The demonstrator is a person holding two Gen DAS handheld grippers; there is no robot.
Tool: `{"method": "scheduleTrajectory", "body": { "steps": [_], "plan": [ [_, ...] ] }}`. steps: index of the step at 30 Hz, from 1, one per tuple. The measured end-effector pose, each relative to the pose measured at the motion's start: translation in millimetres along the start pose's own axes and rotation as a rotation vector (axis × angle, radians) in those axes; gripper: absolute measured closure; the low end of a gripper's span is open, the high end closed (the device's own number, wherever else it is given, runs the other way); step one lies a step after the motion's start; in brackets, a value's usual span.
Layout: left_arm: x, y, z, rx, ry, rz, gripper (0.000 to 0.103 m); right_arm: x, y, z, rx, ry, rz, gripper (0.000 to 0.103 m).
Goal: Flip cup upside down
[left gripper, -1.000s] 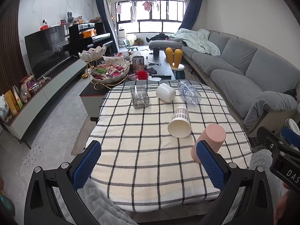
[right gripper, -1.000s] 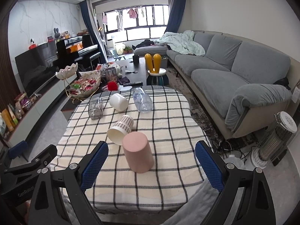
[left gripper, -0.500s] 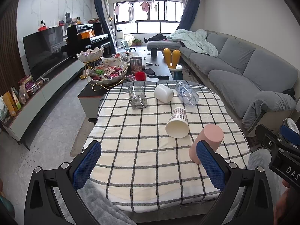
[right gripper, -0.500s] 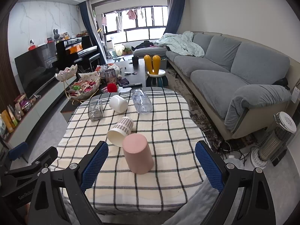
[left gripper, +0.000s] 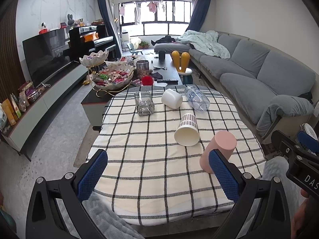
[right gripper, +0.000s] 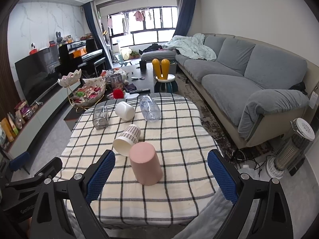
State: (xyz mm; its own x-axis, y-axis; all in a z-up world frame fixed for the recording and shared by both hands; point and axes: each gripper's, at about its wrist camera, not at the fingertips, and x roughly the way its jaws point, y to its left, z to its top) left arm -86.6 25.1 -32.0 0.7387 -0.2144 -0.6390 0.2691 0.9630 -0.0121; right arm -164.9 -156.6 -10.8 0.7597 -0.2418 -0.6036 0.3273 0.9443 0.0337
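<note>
Five cups crowd a checked table (right gripper: 175, 139): pink cup (right gripper: 145, 163) inverted nearest, patterned cup (right gripper: 127, 140) toppled behind; left gripper (left gripper: 157, 177) and right gripper (right gripper: 161, 177) spread wide, empty.

A living room in daylight from a wide window (right gripper: 143, 29) with navy curtains (right gripper: 184, 10). A grey sofa (right gripper: 249, 79) lines the right wall; a television (left gripper: 45, 55) and black piano (left gripper: 89, 41) stand along the marble-patterned left wall (left gripper: 49, 6). The floor (left gripper: 49, 129) is pale grey tile.

A grey sofa (right gripper: 249, 73) stood at the right, a black television (left gripper: 45, 55) at the left, and a heater (right gripper: 291, 149) near the sofa's arm.
</note>
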Motion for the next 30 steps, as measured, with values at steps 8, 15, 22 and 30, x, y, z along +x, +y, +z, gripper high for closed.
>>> {"method": "scheduleTrajectory", "body": {
  "steps": [8, 15, 22, 30],
  "plan": [
    [0.6, -2.0, -1.4, 0.004, 0.003, -0.001, 0.000, 0.1, -0.3, -0.7, -0.001, -0.001, -0.001, 0.009],
    [0.3, -1.6, -1.1, 0.019, 0.000, -0.012, 0.000, 0.3, -0.3, -0.6, 0.001, 0.001, -0.001, 0.009],
    [1.3, 1.1, -0.2, 0.023, 0.003, -0.014, 0.000, -1.7, -1.6, -0.1, -0.001, -0.006, -0.005, 0.009],
    [2.8, 3.3, 0.2, 0.019, 0.007, -0.024, 0.000, -2.5, -4.7, 0.9, 0.002, -0.005, -0.007, 0.009]
  ]
}}
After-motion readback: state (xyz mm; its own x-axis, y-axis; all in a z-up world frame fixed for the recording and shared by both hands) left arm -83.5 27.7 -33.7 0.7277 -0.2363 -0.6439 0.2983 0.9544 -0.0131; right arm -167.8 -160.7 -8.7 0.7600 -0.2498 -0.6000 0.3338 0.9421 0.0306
